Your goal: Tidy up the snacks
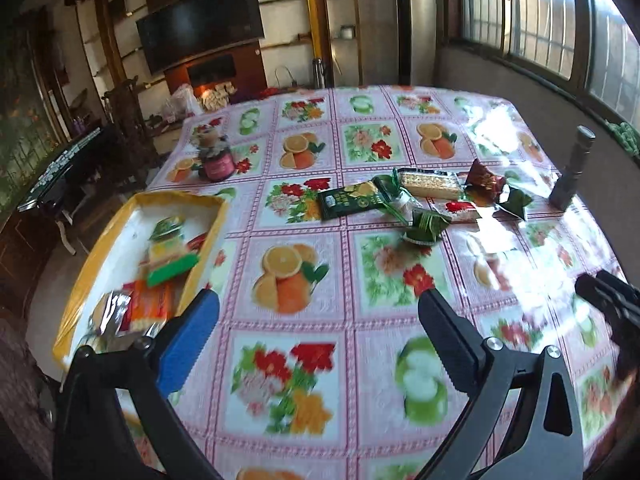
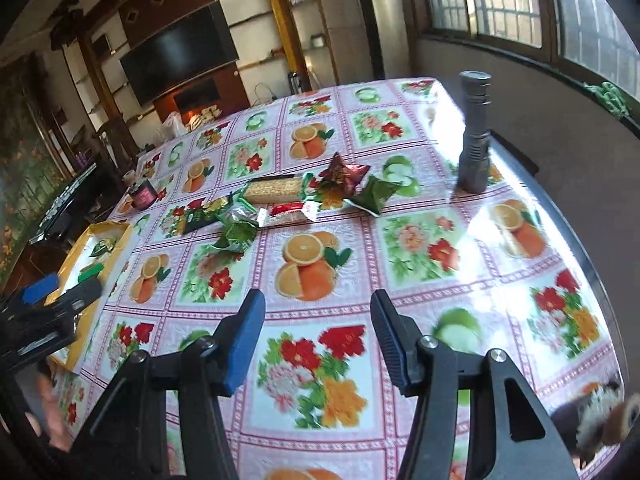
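A yellow-rimmed box (image 1: 182, 199) at the table's left edge holds several snack packets (image 1: 172, 270); it also shows in the right wrist view (image 2: 76, 256). Loose snacks lie mid-table: a dark green packet (image 1: 352, 198), a clear cracker pack (image 1: 430, 184), green leaf-wrapped dumplings (image 1: 426, 226), a dark red packet (image 1: 484, 180), a red-and-white packet (image 1: 460, 210). My left gripper (image 1: 320, 320) is open and empty, beside the box's near right corner. My right gripper (image 2: 318, 320) is open and empty above the cloth, well short of the snacks (image 2: 280, 192).
A grey flashlight (image 2: 474, 136) stands upright right of the snacks. A pink jar (image 1: 218, 162) stands at the far left. The table's right edge (image 2: 592, 264) curves near the wall. A furry object (image 2: 600, 416) sits at the near right corner.
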A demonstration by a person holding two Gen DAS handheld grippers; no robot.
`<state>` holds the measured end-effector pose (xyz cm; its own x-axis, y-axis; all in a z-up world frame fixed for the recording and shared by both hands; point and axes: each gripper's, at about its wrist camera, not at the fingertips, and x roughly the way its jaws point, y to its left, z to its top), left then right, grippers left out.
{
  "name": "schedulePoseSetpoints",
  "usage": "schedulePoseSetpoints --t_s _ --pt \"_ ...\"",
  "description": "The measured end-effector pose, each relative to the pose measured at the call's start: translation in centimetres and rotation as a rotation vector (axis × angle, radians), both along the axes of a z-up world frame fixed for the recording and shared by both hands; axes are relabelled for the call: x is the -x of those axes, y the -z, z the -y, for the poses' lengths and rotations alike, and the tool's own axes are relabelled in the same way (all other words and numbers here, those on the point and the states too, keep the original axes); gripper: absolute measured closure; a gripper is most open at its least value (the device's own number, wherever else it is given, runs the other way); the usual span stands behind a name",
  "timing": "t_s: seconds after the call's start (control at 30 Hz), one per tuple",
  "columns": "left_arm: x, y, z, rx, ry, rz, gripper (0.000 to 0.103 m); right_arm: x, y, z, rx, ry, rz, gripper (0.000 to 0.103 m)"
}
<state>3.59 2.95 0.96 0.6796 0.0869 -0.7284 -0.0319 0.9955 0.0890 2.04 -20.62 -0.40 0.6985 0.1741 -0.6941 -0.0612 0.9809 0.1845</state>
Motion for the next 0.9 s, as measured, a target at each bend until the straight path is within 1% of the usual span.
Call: schedulePoseSetpoints --t_s 0.03,0.1,0.17,0.2,0.23,0.3,0.37,0.47,0.57,0.67,0.8,0.9 --pt "-0.3 0.0 0.0 0.018 0.012 0.001 0.003 0.0 -0.1 0.1 0.002 -0.001 0.01 0.048" --pt "-0.4 0.4 -0.4 0.02 0.028 0.009 0.003 -0.1 0.0 0.6 0.002 -0.005 0.016 0.047" --pt "-1.2 1.5 -0.7 0.035 0.042 -0.021 0.003 -0.7 0.6 1.7 -0.02 0.012 0.008 0.047" --pt "-1.9 2.2 -1.0 0.065 0.053 -0.051 0.003 -1.1 0.8 2.1 -0.032 0.023 0.003 0.047" --pt "-2.3 2.5 -1.1 0.085 0.059 -0.063 0.003 -1.7 1.3 2.8 -0.047 0.045 -0.013 0.047" --pt "-3.1 3.3 -1.0 0.109 0.07 -0.08 0.003 -2.5 2.0 3.4 -0.061 0.053 -0.026 0.047" --pt "-4.0 3.9 -0.3 0.128 0.098 -0.098 0.003 -3.2 2.6 3.7 -0.053 0.06 -0.038 0.047" --pt "-5.5 4.6 1.2 0.157 0.159 -0.13 0.003 -4.8 3.3 4.0 -0.071 0.063 -0.058 0.047" --pt "-7.3 4.8 3.1 0.159 0.223 -0.147 0.003 -6.9 3.5 4.1 -0.088 0.063 -0.058 0.047" --pt "-9.2 4.9 4.5 0.158 0.263 -0.161 0.003 -9.0 3.5 3.8 -0.068 0.066 -0.058 0.047" --pt "-10.9 5.1 5.4 0.157 0.296 -0.175 0.003 -12.1 3.9 3.7 -0.046 0.1 -0.069 0.047" --pt "-11.9 5.6 5.6 0.182 0.32 -0.196 0.003 -13.8 4.3 4.1 -0.04 0.137 -0.084 0.047"
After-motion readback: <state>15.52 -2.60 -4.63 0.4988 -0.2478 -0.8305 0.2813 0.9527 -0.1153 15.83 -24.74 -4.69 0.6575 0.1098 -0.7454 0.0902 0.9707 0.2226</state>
